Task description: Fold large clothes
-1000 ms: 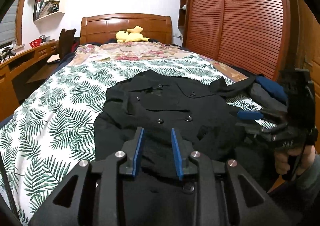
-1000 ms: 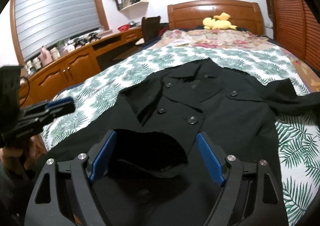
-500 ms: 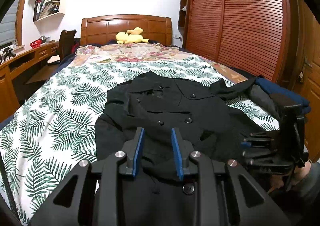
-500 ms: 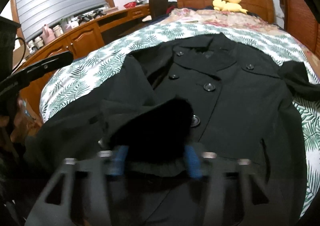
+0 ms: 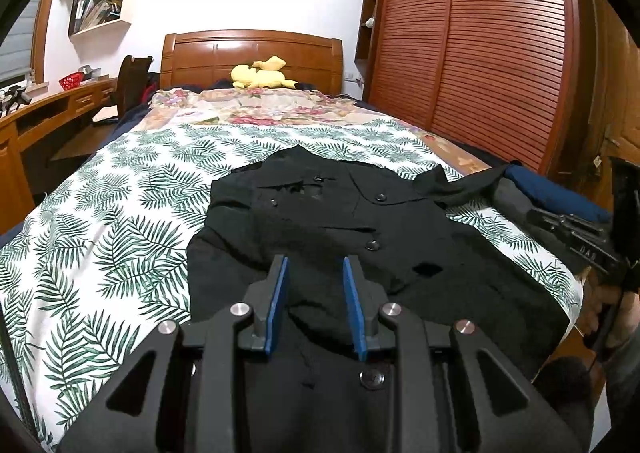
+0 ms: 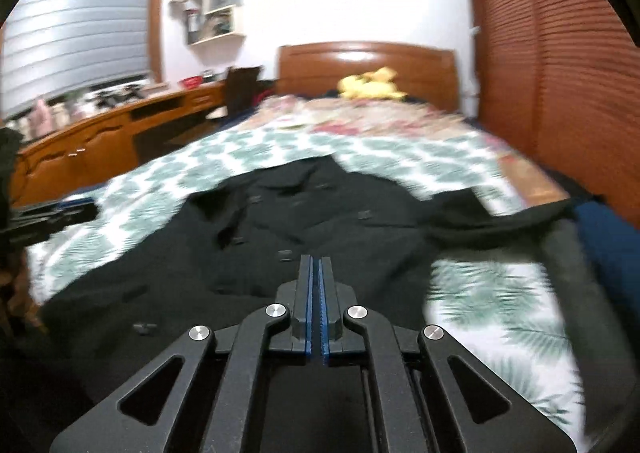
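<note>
black coat (image 5: 360, 237) | flat on bed (image 5: 100, 237), front up, buttoned, rumpled

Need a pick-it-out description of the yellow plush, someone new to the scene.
Start at the wooden headboard at the far end of the bed. The plush lies just below it on the floral bedding. It's the only yellow thing there, far from the black coat.

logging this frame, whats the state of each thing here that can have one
black coat: spread front-up on the bed, buttoned, one sleeve trailing toward the wardrobe
left gripper: jaws partly apart over the coat's hem
right gripper: shut, pads together
wardrobe doors: closed
window blind: lowered
</note>
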The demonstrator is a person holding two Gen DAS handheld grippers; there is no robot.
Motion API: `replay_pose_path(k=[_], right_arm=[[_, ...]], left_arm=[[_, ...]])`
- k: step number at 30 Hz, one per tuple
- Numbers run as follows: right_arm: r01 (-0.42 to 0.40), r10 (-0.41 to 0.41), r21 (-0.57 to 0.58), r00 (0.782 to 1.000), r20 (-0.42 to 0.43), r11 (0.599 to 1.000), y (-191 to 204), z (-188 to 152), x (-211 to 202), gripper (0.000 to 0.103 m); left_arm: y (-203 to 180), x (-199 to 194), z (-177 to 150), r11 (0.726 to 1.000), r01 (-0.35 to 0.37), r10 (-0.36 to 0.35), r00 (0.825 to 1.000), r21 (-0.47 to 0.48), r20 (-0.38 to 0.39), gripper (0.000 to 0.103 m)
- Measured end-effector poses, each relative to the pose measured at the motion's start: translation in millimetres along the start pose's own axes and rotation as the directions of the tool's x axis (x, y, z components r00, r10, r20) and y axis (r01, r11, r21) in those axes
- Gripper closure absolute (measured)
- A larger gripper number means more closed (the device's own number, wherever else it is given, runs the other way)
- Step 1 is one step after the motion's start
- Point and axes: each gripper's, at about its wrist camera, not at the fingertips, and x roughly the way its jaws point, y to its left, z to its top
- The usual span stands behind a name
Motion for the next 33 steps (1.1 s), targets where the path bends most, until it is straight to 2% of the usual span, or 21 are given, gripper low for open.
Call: replay_pose_path(k=[1, 4, 7, 8, 9, 10, 11, 13, 16, 18, 19, 20, 21, 22, 23, 25, 28, 30, 33], right_arm=[[0.022, -0.022, 0.009, 1.000, -0.001, 1.000, -7, -2, -4, 0.103], [-0.010, 0.012, 0.038, 0.999, -0.053, 0.999, -18, -7, 1, 0.103], [-0.032, 0.035, 0.042, 0.997, -0.074, 0.999, -12, -8, 11, 0.100], [-0.045, 0.048, 0.045, 0.995, -0.090, 0.998, -7, -10, 17, 0.083], [-0.055, 0.060, 0.047, 0.993, -0.104, 0.997, -2, -11, 23, 0.050], [-0.071, 0.076, 0.053, 0.991, -0.110, 0.996, 3, -13, 29, 0.037], [-0.089, 0.095, 0.060, 0.990, -0.109, 0.994, 8, -14, 33, 0.032], [-0.102, 0.111, 0.066, 0.984, -0.140, 0.993, 17, -18, 46, 0.032], [-0.080, 0.100, 0.096, 0.971, -0.218, 0.992, 22, -26, 73, 0.032], [-0.084, 0.118, 0.135, 0.955, -0.273, 0.987, 18, -32, 91, 0.033], [-0.092, 0.134, 0.153, 0.946, -0.295, 0.984, 16, -35, 97, 0.037], [-0.120, 0.173, 0.179, 0.933, -0.315, 0.976, 14, -38, 103, 0.053], [-0.142, 0.199, 0.191, 0.924, -0.325, 0.971, 13, -40, 105, 0.076], [-0.177, 0.237, 0.197, 0.911, -0.339, 0.964, 15, -43, 106, 0.087], [-0.188, 0.242, 0.185, 0.910, -0.337, 0.965, 17, -43, 103, 0.093], [-0.207, 0.240, 0.140, 0.923, -0.302, 0.968, 22, -39, 88, 0.097], [-0.191, 0.209, 0.104, 0.956, -0.205, 0.976, 20, -28, 50, 0.099], [-0.147, 0.161, 0.100, 0.976, -0.144, 0.984, 12, -20, 23, 0.099], [-0.053, 0.060, 0.082, 0.994, -0.087, 0.995, -2, -14, -9, 0.099]], left_arm=[[0, 0, 0, 1.000, 0.001, -0.001, 1.000, 0.002, 0.001, 0.077], [-2, 0, 1, 1.000, 0.001, -0.001, 1.000, 0.009, 0.003, 0.077], [-2, 0, 1, 1.000, 0.002, -0.002, 1.000, 0.006, 0.002, 0.077], [-2, 1, 1, 1.000, 0.004, -0.004, 1.000, 0.005, 0.001, 0.077], [-2, 1, 1, 1.000, 0.004, -0.004, 1.000, 0.006, -0.001, 0.077], [-2, 2, 1, 1.000, 0.003, -0.003, 1.000, 0.007, -0.003, 0.077], [-2, 3, 1, 1.000, 0.003, -0.003, 1.000, 0.008, -0.006, 0.077], [-2, 3, 0, 1.000, 0.005, -0.005, 1.000, 0.009, -0.011, 0.077], [-2, 4, -1, 1.000, 0.007, -0.007, 1.000, 0.011, -0.015, 0.077], [-3, 6, -2, 1.000, 0.009, -0.009, 1.000, 0.013, -0.020, 0.077], [-3, 7, -2, 1.000, 0.009, -0.009, 1.000, 0.014, -0.022, 0.077], [-3, 7, -3, 1.000, 0.010, -0.009, 1.000, 0.015, -0.025, 0.077], [-4, 8, -3, 1.000, 0.010, -0.010, 1.000, 0.016, -0.029, 0.077], [-4, 9, -3, 1.000, 0.010, -0.009, 0.999, 0.017, -0.031, 0.077], [-4, 9, -3, 1.000, 0.011, -0.011, 0.999, 0.016, -0.033, 0.077], [-4, 9, -3, 1.000, 0.017, -0.017, 0.999, 0.012, -0.030, 0.077], [-2, 7, -2, 0.999, 0.042, -0.042, 0.999, -0.003, -0.020, 0.077], [-1, 7, -3, 0.999, 0.042, -0.042, 0.999, -0.001, -0.023, 0.077], [-1, 7, -2, 0.999, 0.049, -0.049, 0.998, -0.002, -0.024, 0.076]])
